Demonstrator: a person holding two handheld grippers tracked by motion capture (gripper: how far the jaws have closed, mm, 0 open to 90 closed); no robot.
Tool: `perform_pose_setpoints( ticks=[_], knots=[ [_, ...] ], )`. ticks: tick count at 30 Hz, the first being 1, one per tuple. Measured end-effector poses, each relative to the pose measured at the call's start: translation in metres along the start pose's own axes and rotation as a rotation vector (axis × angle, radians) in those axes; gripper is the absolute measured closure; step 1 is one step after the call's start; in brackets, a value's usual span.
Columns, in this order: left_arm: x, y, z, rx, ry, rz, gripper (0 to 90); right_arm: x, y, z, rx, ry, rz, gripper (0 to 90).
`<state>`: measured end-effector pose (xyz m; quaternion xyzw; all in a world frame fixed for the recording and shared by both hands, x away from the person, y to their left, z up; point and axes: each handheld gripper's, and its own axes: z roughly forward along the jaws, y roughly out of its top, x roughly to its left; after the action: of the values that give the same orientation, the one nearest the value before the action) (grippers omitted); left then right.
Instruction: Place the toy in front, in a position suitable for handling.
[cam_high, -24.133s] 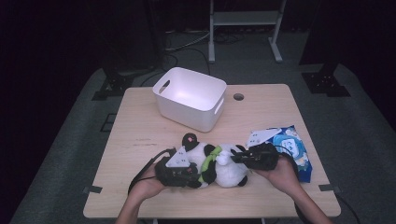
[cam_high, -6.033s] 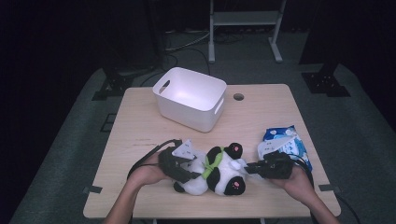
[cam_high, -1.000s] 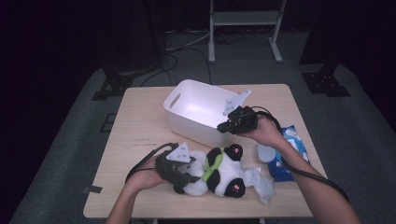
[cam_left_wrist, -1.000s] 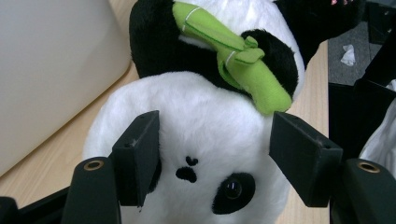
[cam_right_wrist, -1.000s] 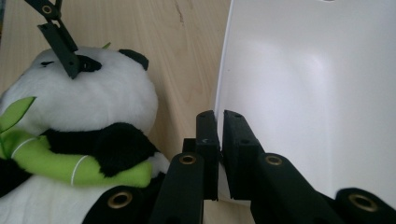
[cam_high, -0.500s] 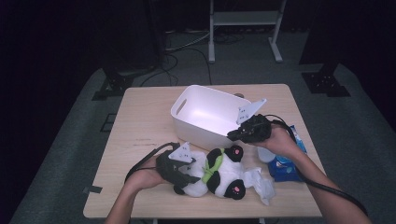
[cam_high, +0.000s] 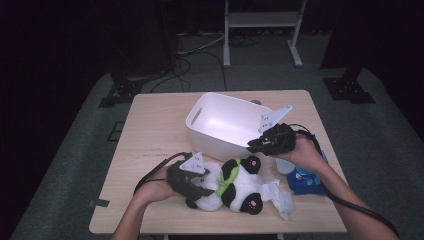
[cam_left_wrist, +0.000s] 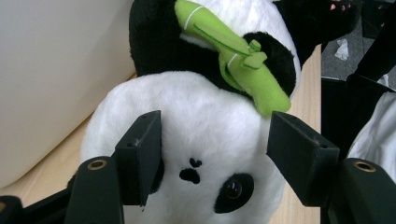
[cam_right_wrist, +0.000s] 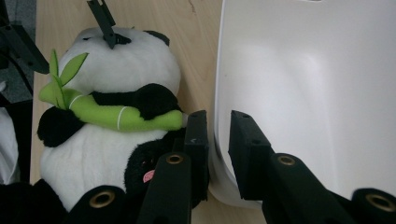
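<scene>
Right gripper view: right tongs (cam_right_wrist: 218, 140) straddle white bin (cam_right_wrist: 303, 93) rim, just loosening; left tongs (cam_left_wrist: 215, 154) clamp panda (cam_left_wrist: 205, 140) head.

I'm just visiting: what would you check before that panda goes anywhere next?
1. Left hand-held gripper closed on plush panda head: ok.
2. Right hand-held gripper clear of white bin: not ok; its jaws have just been opening, with the bin wall between them.
3. Room inside bin: ok.
4. Bin close beside panda: ok.
5. Panda free of white tissue: cannot tell.
</scene>
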<state>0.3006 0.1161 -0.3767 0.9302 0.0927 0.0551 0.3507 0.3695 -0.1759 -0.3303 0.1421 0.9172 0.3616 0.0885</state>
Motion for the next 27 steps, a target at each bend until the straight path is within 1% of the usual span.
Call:
perform_pose_setpoints(
  ticks=[4, 9, 14, 18, 23, 27],
  knots=[
    [0.0011, 0.0004, 0.0001, 0.004, -0.004, 0.006, 34.7, 0.0005, 0.0006, 0.0003, 0.0, -0.006, 0.006, 76.2],
    [0.0013, 0.0001, 0.0003, 0.001, -0.005, 0.006, 34.6, 0.0024, -0.0006, 0.0034, 0.016, -0.006, 0.01, 75.5],
    [0.0024, 0.0015, 0.0004, 0.014, -0.011, 0.01, 34.6, 0.0024, -0.0006, 0.0028, 0.005, -0.008, 0.012, 74.9],
    [0.0022, 0.0011, 0.0015, 0.005, -0.009, 0.005, 34.6, 0.0018, -0.0007, 0.002, 0.005, -0.013, 0.015, 74.7],
    [0.0023, 0.0018, 0.0007, 0.015, -0.011, 0.009, 34.5, 0.0017, -0.0013, 0.0007, 0.001, -0.012, 0.016, 74.1],
    [0.0026, 0.0011, 0.0015, 0.009, -0.009, 0.008, 34.5, 0.0012, -0.0009, -0.0009, -0.003, -0.018, 0.02, 74.2]
  ],
)
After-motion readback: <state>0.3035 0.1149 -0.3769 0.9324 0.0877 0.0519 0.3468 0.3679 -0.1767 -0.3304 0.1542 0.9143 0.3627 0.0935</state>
